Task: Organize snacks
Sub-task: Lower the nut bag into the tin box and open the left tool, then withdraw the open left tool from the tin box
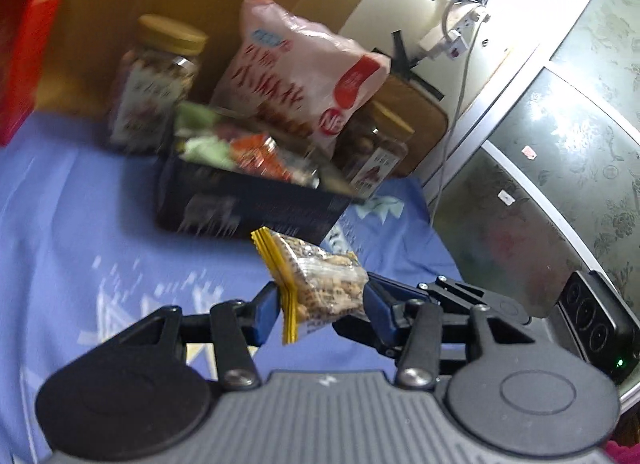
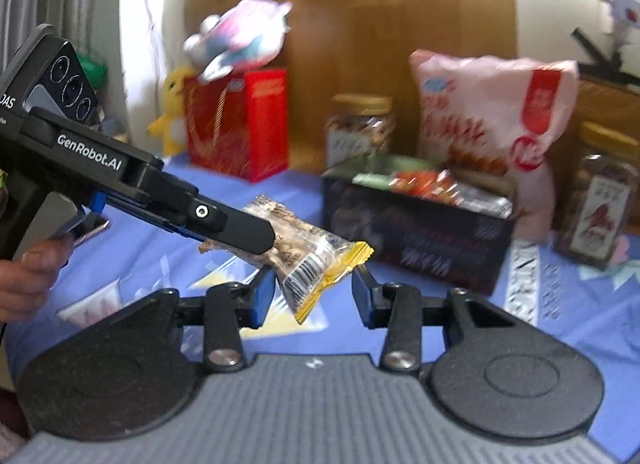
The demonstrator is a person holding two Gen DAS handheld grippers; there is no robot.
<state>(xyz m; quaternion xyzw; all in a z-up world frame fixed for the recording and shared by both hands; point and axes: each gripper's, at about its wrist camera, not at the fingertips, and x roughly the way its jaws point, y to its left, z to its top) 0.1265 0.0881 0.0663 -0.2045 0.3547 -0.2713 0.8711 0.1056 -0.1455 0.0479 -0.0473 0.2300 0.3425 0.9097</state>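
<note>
A clear snack packet with yellow crimped ends hangs above the blue cloth. My left gripper is shut on it, pads pressing both sides. In the right wrist view that left gripper reaches in from the left, and the packet spans my right gripper, whose pads touch its barcode end. Behind it stands a black open box holding several snack packs.
A pink snack bag leans behind the box between two gold-lidded jars. A red box and plush toys sit at the back left. A hand holds the left gripper. Cables hang at the right.
</note>
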